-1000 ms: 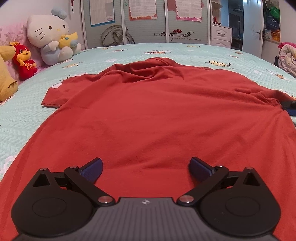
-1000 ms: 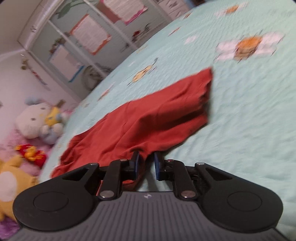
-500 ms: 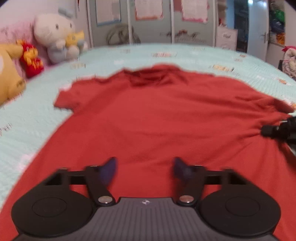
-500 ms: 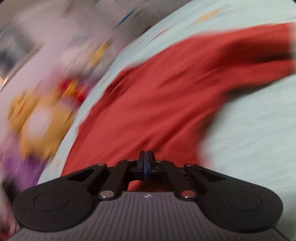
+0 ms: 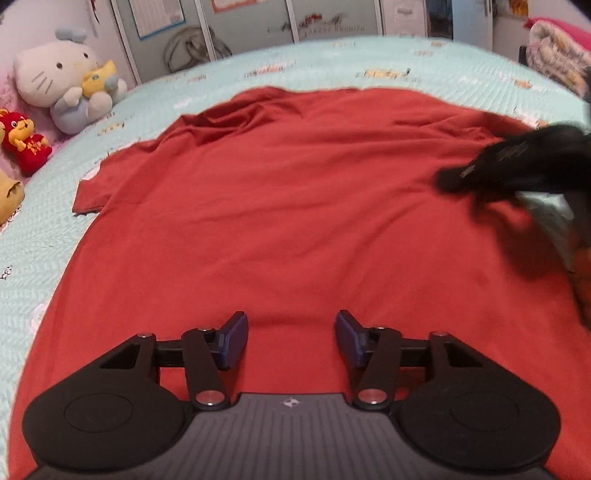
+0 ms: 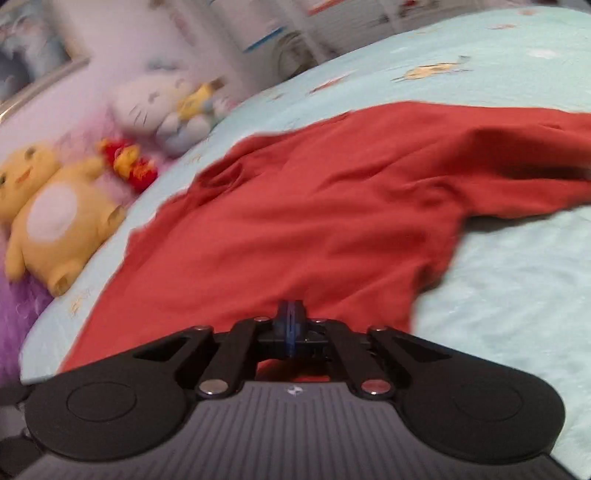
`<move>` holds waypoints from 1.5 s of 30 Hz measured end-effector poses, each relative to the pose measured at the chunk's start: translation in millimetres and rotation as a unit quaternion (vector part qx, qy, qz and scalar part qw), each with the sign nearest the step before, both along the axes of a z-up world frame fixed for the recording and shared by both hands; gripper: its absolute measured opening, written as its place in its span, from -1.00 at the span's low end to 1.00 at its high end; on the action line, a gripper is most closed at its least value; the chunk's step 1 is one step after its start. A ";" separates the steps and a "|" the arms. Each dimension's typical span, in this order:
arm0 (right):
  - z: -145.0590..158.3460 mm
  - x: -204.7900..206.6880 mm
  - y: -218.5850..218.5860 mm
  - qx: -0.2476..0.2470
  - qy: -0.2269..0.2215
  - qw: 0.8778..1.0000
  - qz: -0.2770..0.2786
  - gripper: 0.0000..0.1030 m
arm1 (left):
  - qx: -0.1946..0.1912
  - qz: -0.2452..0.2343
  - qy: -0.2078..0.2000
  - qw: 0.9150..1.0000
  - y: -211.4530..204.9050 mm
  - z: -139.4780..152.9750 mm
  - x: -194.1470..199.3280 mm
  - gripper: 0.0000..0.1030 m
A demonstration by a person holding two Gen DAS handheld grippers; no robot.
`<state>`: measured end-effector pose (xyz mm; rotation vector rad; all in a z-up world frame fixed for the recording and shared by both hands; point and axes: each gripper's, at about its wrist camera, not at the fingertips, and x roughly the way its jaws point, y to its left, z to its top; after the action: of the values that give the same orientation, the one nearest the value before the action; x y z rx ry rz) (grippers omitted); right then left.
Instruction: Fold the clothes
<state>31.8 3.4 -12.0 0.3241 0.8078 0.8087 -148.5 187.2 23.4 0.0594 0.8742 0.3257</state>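
Left wrist view: a red T-shirt [image 5: 295, 206] lies spread across a bed covered by a pale green quilt [image 5: 406, 62] with small cartoon prints. The collar end points away from the camera; one short sleeve [image 5: 92, 192] lies flat at the left. The left gripper [image 5: 291, 341] is positioned over the near hem area, its blue-padded fingers [image 5: 232, 341] well apart with nothing between them; only shirt fabric shows in the gap. At the right edge the right gripper [image 5: 491, 170] appears as a blurred black shape at the shirt's right side; the fabric there is bunched and shadowed. A white cat plush [image 5: 66, 85] holding a yellow toy and a red plush [image 5: 26, 142] stand at the bed's far left. Wardrobe doors [image 5: 258, 22] with posters stand behind the bed.

Right wrist view: the picture is somewhat blurred. The right gripper [image 6: 291, 326] has its fingers pressed together, clamped on the edge of the red T-shirt [image 6: 314, 221]. The shirt stretches away from the fingers across the quilt [image 6: 517, 277], with a lifted, wrinkled fold toward the right. A yellow plush [image 6: 55, 214], the red plush [image 6: 129, 166] and the white cat plush [image 6: 162, 107] line the left side.
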 end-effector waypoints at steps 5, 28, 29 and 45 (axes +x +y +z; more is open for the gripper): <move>12.8 -1.4 -21.6 0.038 0.002 0.998 0.053 -0.42 | 0.004 0.002 0.031 1.000 1.0 4.6 13.6 0.20; 32.1 -69.3 -46.4 -0.122 -0.136 0.943 0.277 -0.13 | 0.073 -0.008 0.067 0.995 12.3 7.6 58.9 0.33; 32.9 -69.7 -52.4 -0.131 -0.136 0.944 0.269 -0.13 | 0.078 -0.009 0.066 0.995 11.9 7.1 60.1 0.35; 43.8 -19.3 -99.8 0.093 -0.105 0.989 0.045 -0.12 | -0.059 -0.119 -0.075 0.988 -25.0 48.7 -27.7 -0.04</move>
<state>12.5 -96.4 31.7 0.3621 0.5532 0.9878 -176.2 162.2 72.1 0.0276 0.7261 0.0533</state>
